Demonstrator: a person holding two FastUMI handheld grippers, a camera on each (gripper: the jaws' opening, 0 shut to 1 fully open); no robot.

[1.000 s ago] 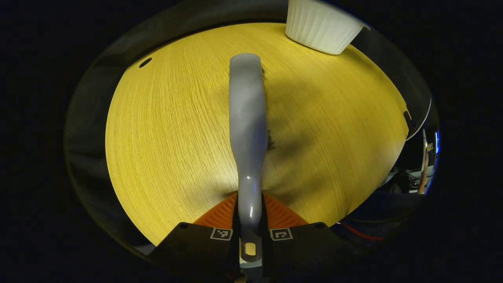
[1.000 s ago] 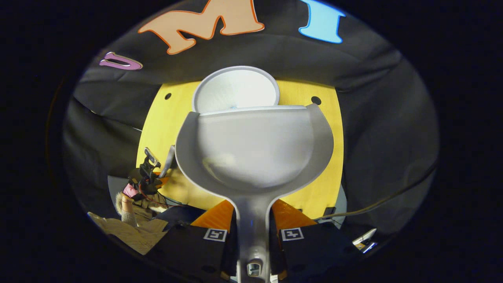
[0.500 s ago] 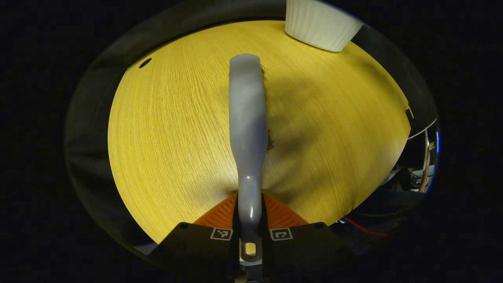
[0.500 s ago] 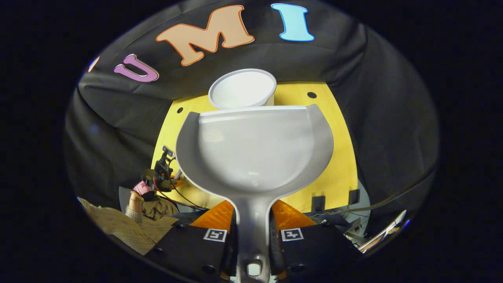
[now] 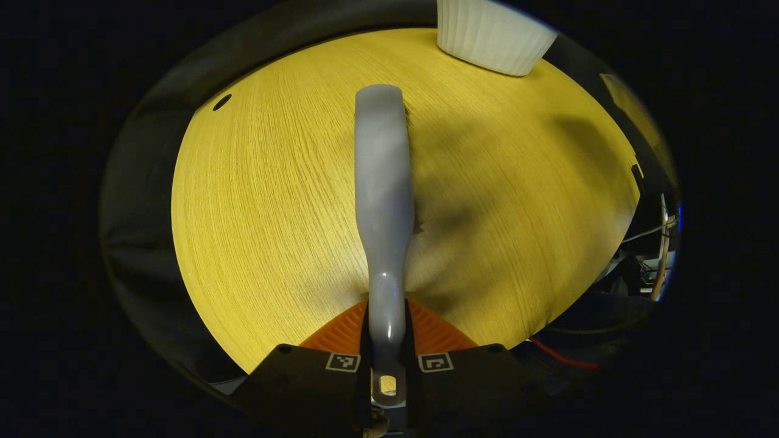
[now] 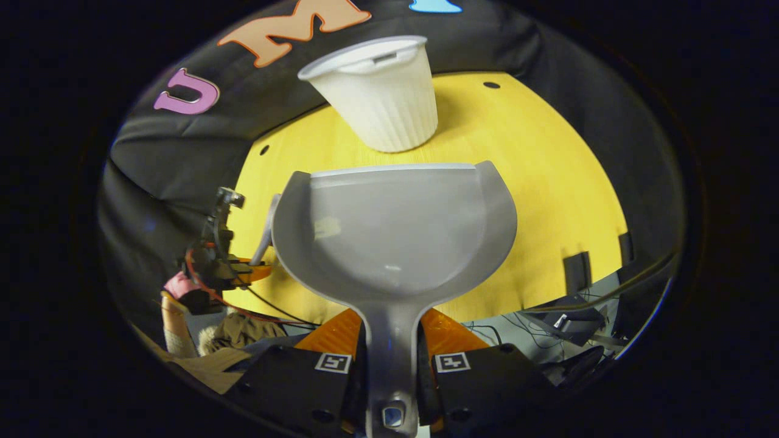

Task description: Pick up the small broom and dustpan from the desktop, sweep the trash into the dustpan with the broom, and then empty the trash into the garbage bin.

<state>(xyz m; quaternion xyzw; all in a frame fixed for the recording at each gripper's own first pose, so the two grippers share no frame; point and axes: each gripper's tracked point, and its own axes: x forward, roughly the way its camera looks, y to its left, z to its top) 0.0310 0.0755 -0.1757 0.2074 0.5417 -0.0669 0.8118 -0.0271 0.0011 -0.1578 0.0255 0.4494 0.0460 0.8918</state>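
In the left gripper view, the left gripper (image 5: 387, 340) is closed on the handle of the broom (image 5: 383, 201), both fingers pressing its narrow end from either side. The broom runs straight ahead from the fingers over the yellow surface (image 5: 268, 201), with a few dark bristles peeking out along its right edge. The white ribbed bin (image 5: 490, 33) stands on the far part of the surface, well beyond the broom's tip and to its right.

In the right gripper view, the right gripper (image 6: 392, 359) is clamped on the handle of the dustpan (image 6: 395, 234), which fans out ahead of the fingers, its hollow facing the camera. A small pale scrap (image 6: 327, 227) lies in the pan's left side. The bin stands just past the dustpan's front edge, and the broom-holding gripper, with a person's hand, shows off to the left.
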